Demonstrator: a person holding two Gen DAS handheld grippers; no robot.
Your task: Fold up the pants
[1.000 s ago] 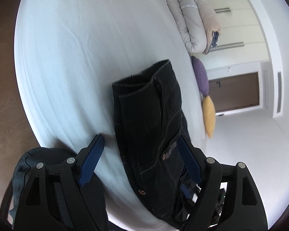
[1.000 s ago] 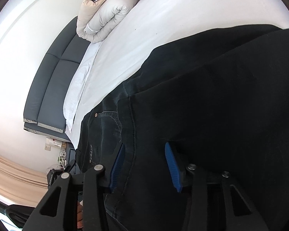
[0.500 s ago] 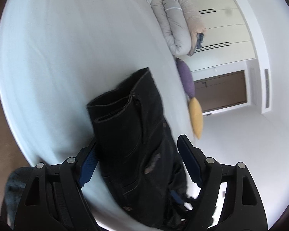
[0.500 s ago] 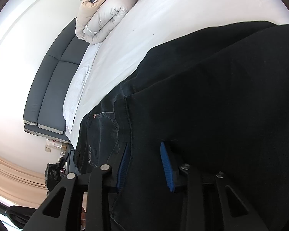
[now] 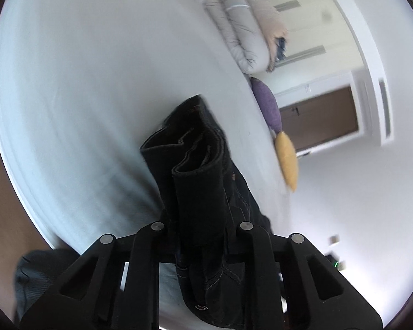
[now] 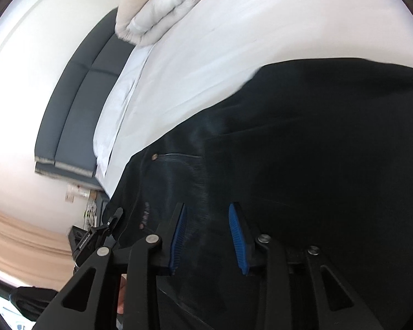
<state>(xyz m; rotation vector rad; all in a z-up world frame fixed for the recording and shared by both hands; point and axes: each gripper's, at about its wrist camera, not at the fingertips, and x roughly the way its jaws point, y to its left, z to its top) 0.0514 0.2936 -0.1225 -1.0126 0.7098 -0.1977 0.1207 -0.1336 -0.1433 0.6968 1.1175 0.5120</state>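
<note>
Black jeans (image 5: 195, 170) lie folded on a white bed (image 5: 82, 82). In the left wrist view my left gripper (image 5: 199, 228) is shut on the thick folded edge of the jeans, its pads hidden by the cloth. In the right wrist view the jeans (image 6: 303, 151) fill the lower right. My right gripper (image 6: 206, 231) is partly open, its blue pads (image 6: 236, 236) either side of the dark cloth, pressed close over it. I cannot tell whether the pads touch the cloth.
A rolled beige duvet (image 5: 245, 35) lies at the far end of the bed, with a purple cushion (image 5: 267, 104) and a yellow cushion (image 5: 287, 159) along its edge. A dark grey headboard (image 6: 77, 104) stands behind. Brown floor (image 5: 2, 220) borders the bed.
My left gripper has moved onto the jeans and closed from wide open onto the folded edge. My right gripper has stayed partly open over the cloth, shifting slightly.
</note>
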